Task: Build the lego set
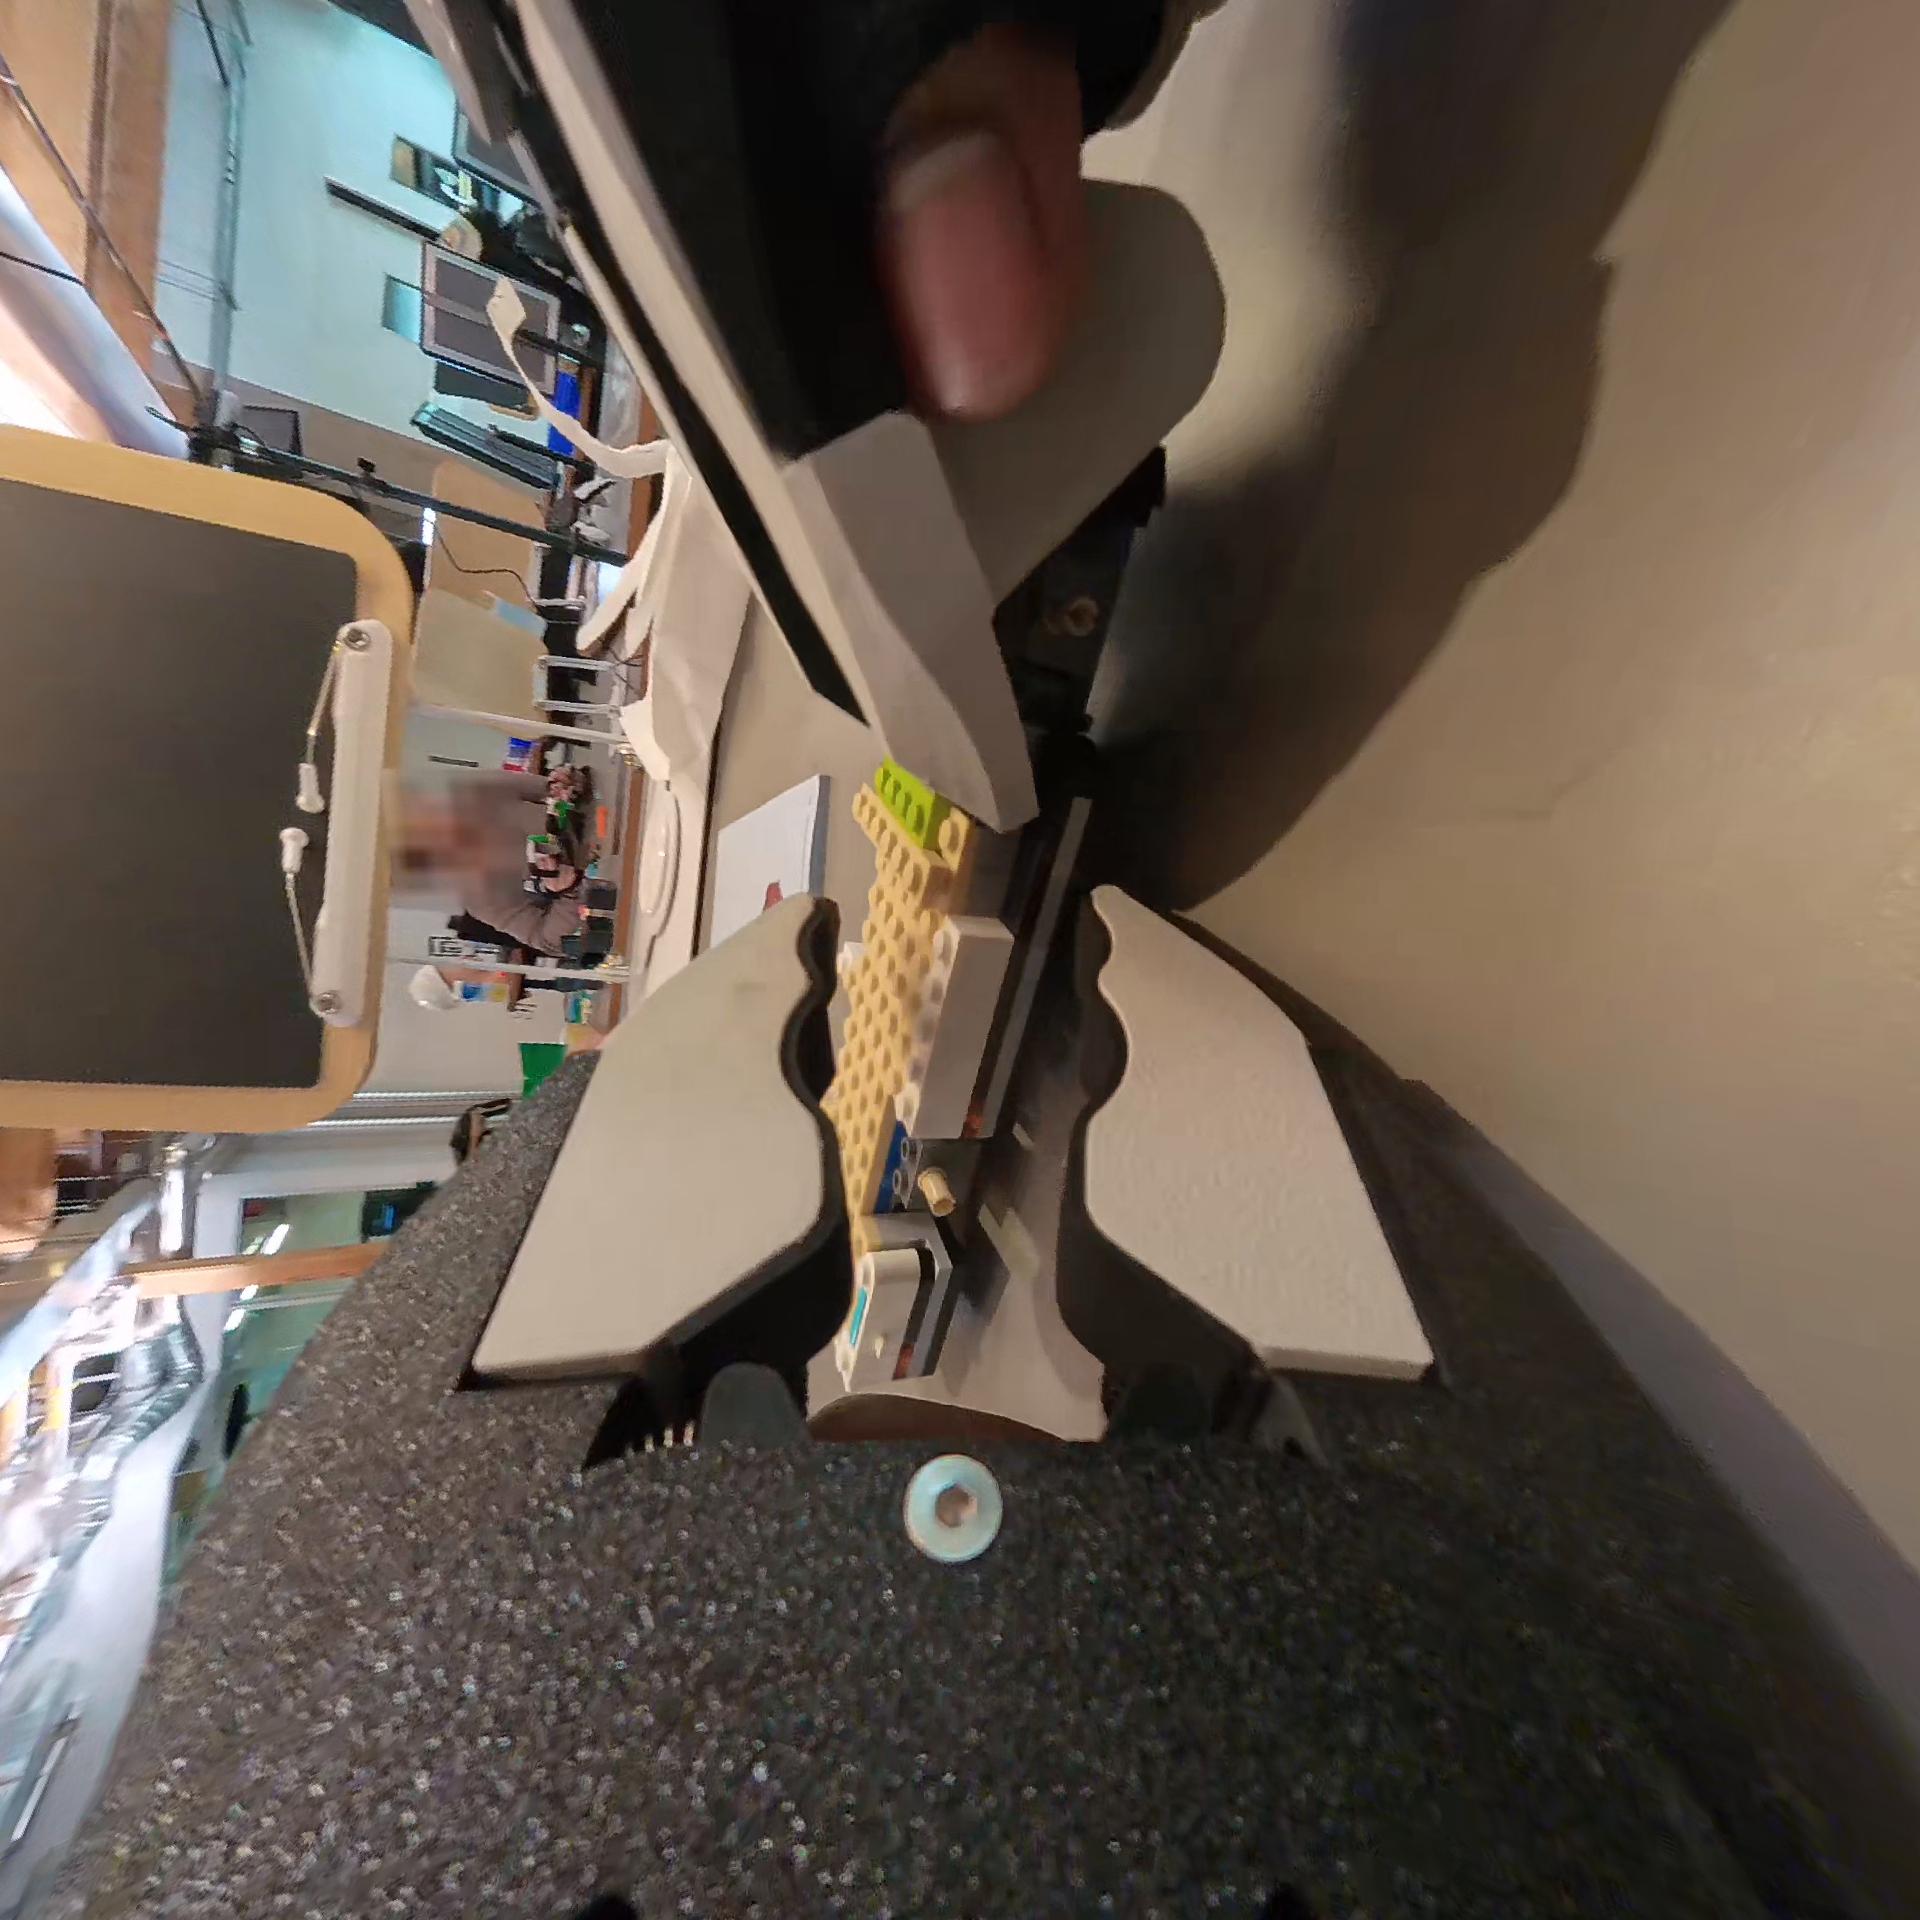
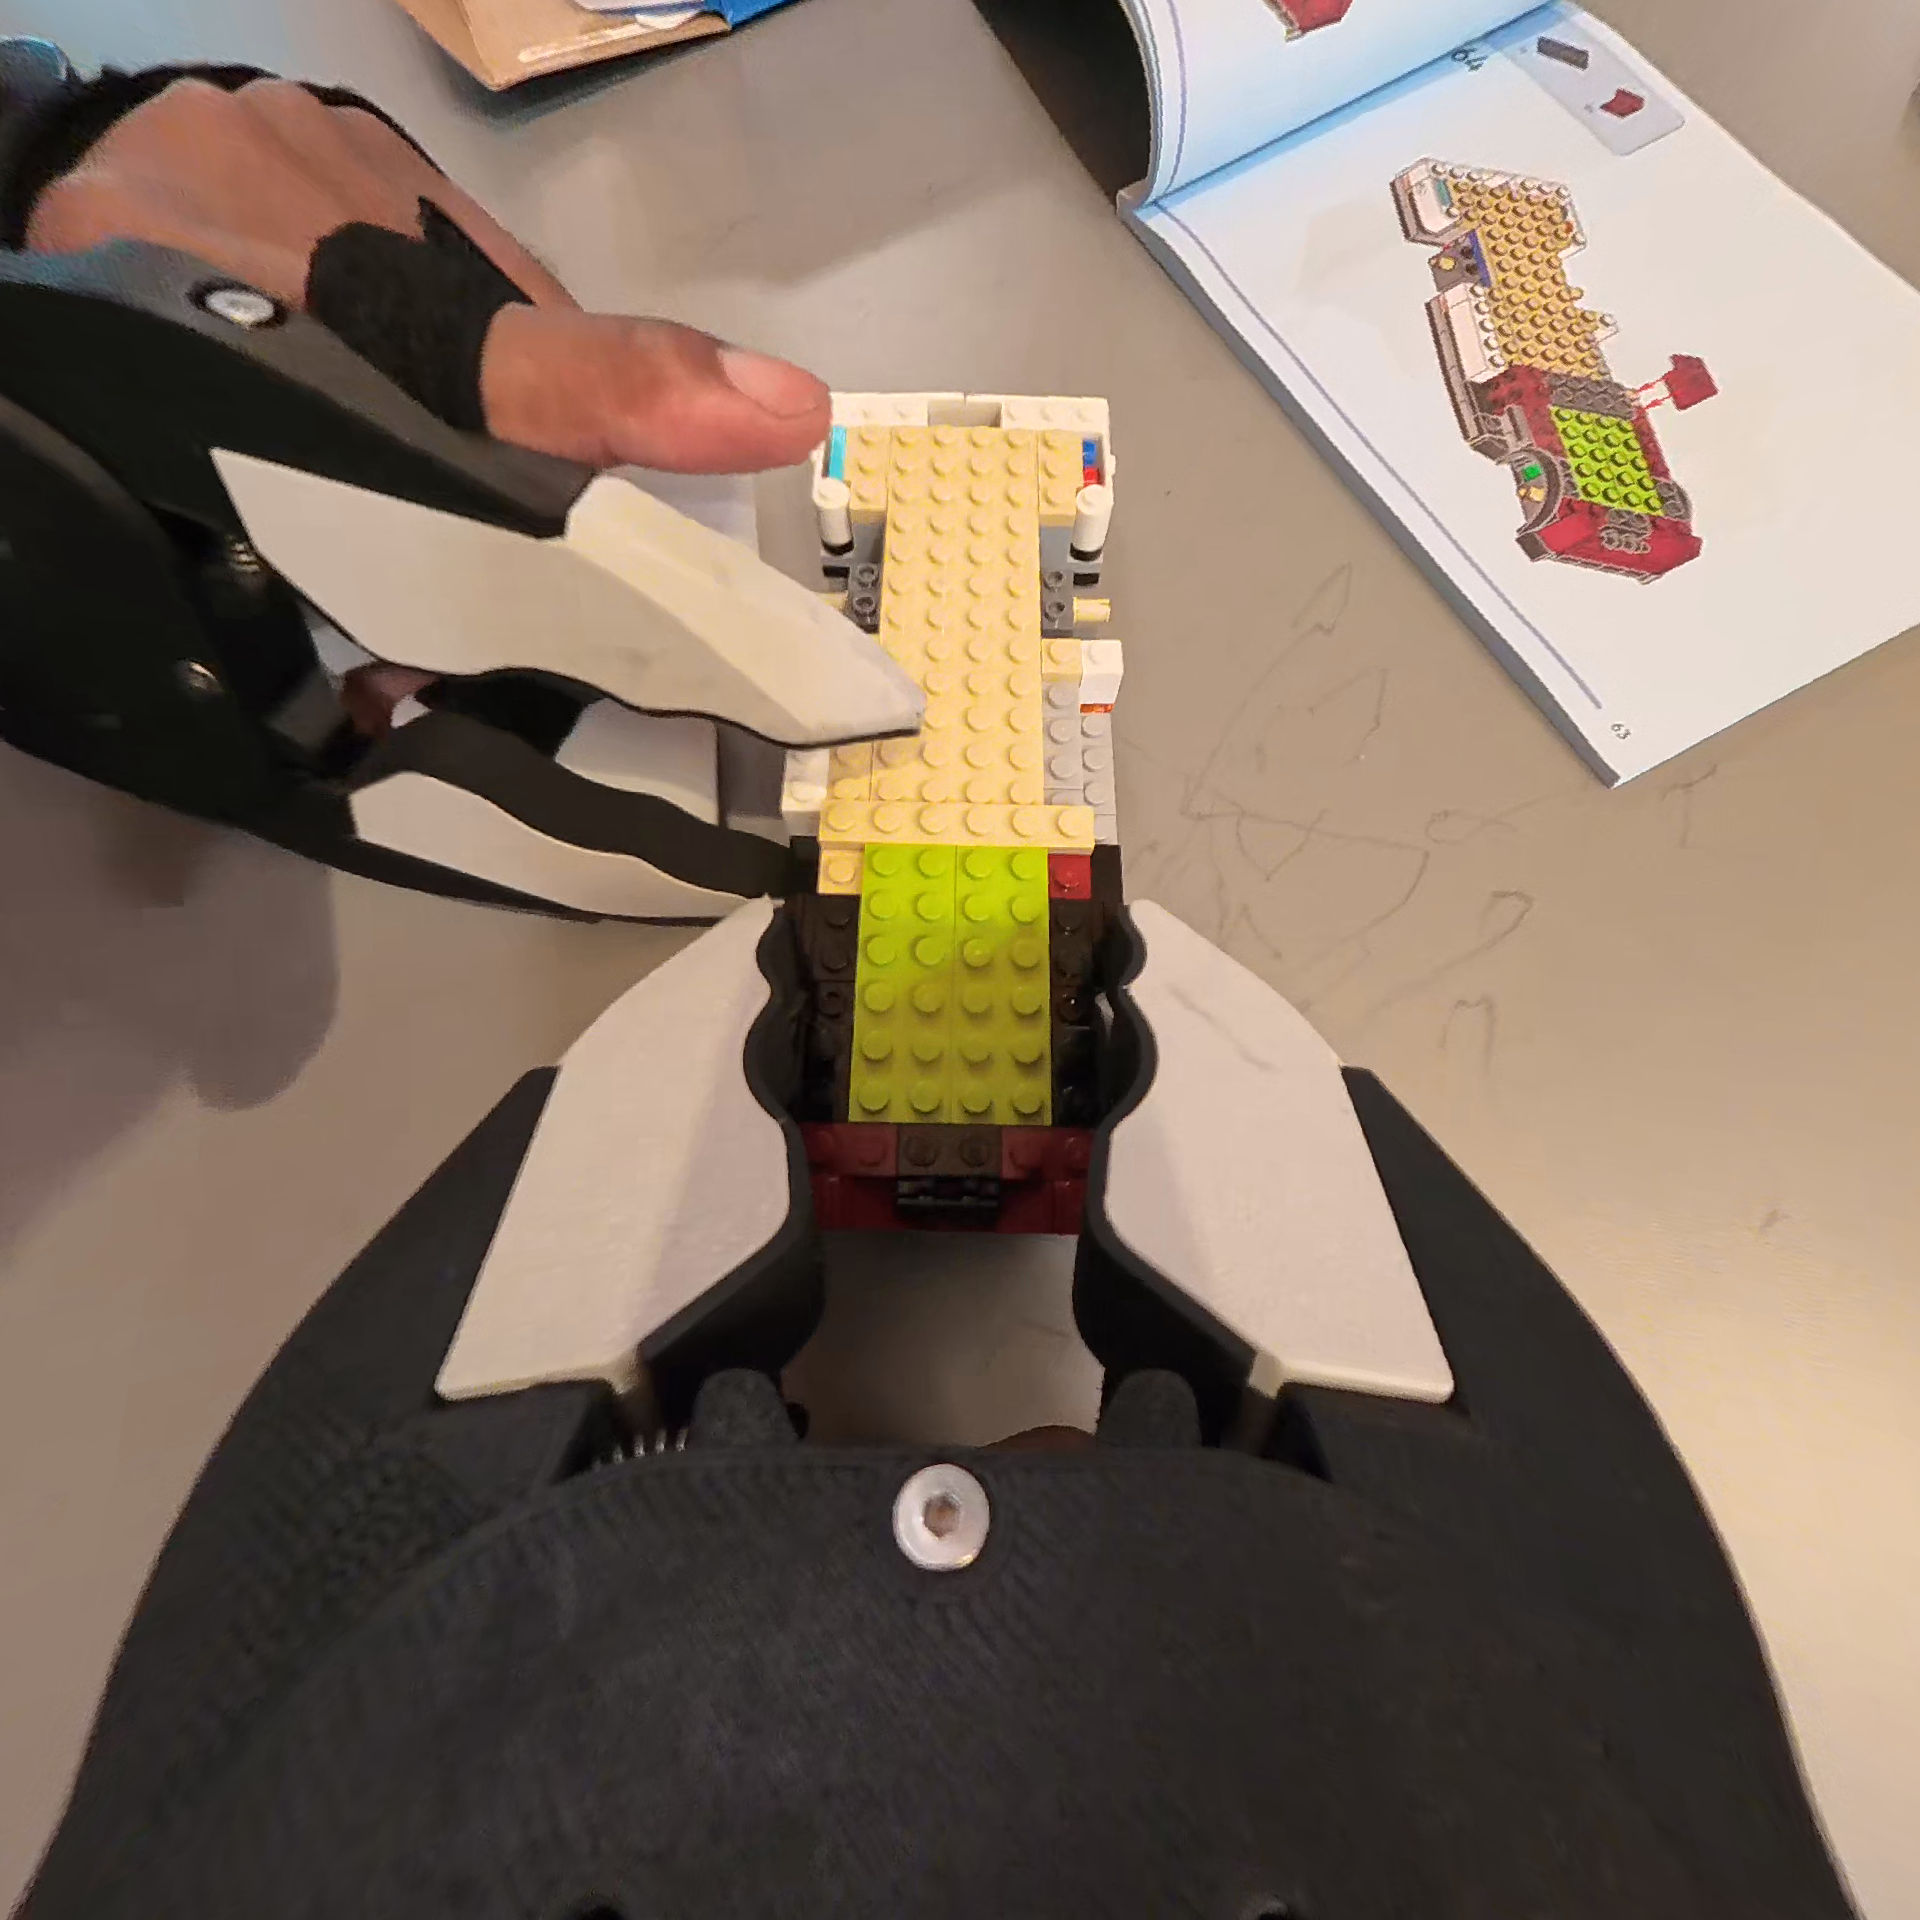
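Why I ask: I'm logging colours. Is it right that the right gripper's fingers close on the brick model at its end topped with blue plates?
Not quite: the right wrist view shows the right gripper gripping the brick model at its end topped with lime-green plates, not blue.

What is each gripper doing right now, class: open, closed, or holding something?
Left gripper: open, straddling the brick model's tan section from the side; no grip evident.
Right gripper: closed on the model's lime-green and black end.
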